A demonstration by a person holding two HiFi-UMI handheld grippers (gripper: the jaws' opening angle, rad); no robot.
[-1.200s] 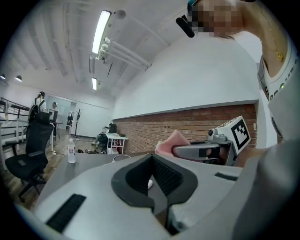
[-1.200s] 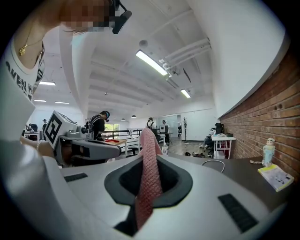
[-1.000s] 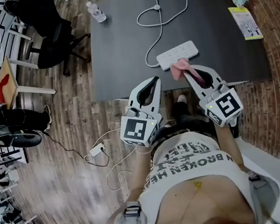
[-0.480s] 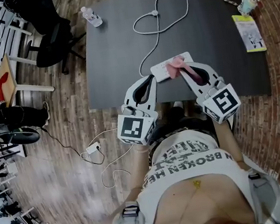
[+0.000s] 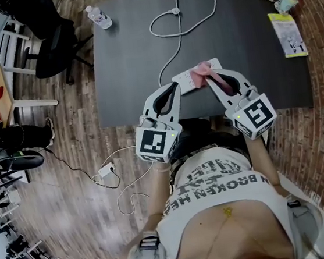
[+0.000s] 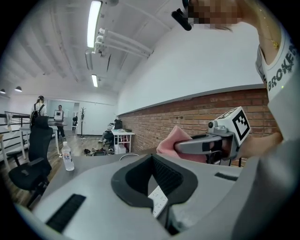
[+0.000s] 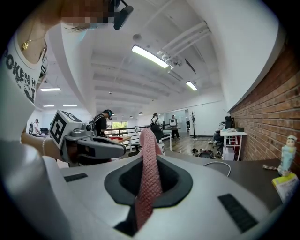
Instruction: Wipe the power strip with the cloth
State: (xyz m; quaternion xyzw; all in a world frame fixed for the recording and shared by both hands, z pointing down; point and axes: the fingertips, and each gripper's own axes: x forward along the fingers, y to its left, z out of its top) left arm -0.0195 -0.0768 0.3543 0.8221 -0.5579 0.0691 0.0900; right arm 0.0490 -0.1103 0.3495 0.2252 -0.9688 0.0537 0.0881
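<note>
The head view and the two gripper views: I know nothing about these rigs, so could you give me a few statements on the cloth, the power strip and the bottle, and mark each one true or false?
1. The right gripper has its jaws closed on the pink cloth. True.
2. The left gripper grips a second cloth. False: its jaws are shut with nothing between them.
3. The long white power strip lies on the dark table, and in the head view the pink cloth overlaps it. True.
4. The clear plastic water bottle lies on its side. False: it stands upright near a far corner of the table.
</note>
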